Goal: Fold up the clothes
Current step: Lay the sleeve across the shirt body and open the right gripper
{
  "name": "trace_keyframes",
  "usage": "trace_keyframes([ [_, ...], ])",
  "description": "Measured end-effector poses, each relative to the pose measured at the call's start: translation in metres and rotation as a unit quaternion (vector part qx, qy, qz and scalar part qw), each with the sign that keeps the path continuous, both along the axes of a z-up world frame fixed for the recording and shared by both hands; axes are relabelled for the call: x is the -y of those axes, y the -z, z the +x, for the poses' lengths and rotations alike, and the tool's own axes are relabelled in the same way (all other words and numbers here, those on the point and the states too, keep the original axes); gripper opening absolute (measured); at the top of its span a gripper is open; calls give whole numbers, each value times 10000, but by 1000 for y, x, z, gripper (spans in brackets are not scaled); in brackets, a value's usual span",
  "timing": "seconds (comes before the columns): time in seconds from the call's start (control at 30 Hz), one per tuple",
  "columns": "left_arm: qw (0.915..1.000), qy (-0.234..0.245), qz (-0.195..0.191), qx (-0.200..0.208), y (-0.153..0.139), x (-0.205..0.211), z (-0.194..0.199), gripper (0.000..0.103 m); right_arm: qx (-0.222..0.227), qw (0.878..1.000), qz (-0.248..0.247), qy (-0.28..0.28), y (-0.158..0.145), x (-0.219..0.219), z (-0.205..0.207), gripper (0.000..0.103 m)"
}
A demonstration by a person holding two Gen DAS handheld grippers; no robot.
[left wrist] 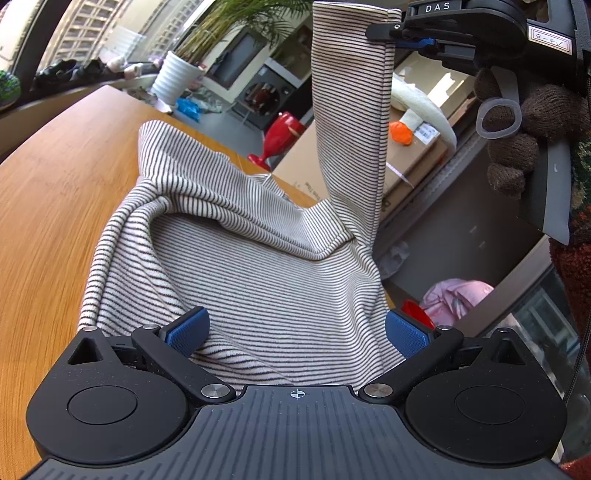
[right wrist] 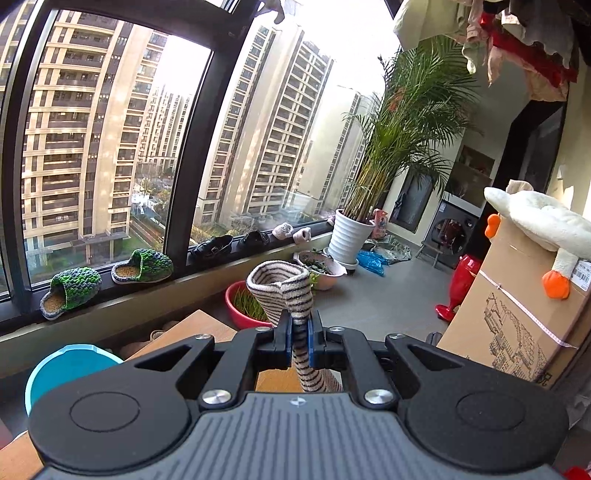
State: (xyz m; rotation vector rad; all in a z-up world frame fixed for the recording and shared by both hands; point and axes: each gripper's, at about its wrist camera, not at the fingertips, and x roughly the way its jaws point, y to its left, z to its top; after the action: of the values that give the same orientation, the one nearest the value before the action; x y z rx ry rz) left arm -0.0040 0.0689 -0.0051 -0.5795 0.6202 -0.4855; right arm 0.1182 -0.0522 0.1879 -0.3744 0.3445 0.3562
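A white top with thin dark stripes [left wrist: 258,258] lies bunched on the wooden table [left wrist: 55,184]. My left gripper [left wrist: 297,325] is open, low over the near edge of the cloth, with fabric lying loose between its blue pads [left wrist: 188,330]. One sleeve [left wrist: 351,110] is pulled up tall and straight. At its top end my right gripper [left wrist: 386,33] is shut on the cuff, held by a hand in a brown knit glove [left wrist: 517,147]. In the right wrist view the striped cuff [right wrist: 284,288] curls out above that gripper's [right wrist: 299,330] closed blue pads.
A cardboard box [right wrist: 517,295] with a white plush goose [right wrist: 546,221] on top stands right of the table. A red stool [right wrist: 458,288], a potted palm [right wrist: 351,236], a red basin [right wrist: 243,302] and a blue bucket [right wrist: 62,369] are on the floor. Slippers [right wrist: 74,288] line the window sill.
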Motion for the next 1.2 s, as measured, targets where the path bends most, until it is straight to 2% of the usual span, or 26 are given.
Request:
trace_keyframes([
  [0.27, 10000, 11, 7, -9, 1, 0, 2, 103, -238, 9986, 152, -440, 7, -17, -2, 9],
  [0.33, 10000, 12, 11, -9, 1, 0, 2, 103, -276, 9980, 195, -542, 8, -18, -5, 13],
  [0.4, 10000, 16, 17, -9, 1, 0, 2, 103, -317, 9970, 271, -659, 7, -16, -8, 24],
  [0.47, 10000, 19, 19, -9, 1, 0, 3, 103, -300, 9960, 343, -773, 6, -14, -13, 29],
  [0.7, 10000, 38, -18, -5, 3, 0, 5, 103, -323, 9948, 487, -833, 8, 7, -19, 35],
  [0.83, 10000, 57, -45, -7, 5, 0, 6, 103, -432, 9950, 701, -566, 19, 42, -19, 45],
  [0.93, 10000, 75, -47, -17, 6, 0, 7, 103, -642, 9935, 896, -274, 40, 77, -21, 53],
  [1.03, 10000, 88, -36, -24, 7, 0, 7, 103, -1009, 9882, 1153, -26, 75, 115, -28, 64],
  [1.2, 9999, 76, 72, -94, 5, 3, 9, 103, -1768, 9586, 2221, 197, 140, 161, -37, 68],
])
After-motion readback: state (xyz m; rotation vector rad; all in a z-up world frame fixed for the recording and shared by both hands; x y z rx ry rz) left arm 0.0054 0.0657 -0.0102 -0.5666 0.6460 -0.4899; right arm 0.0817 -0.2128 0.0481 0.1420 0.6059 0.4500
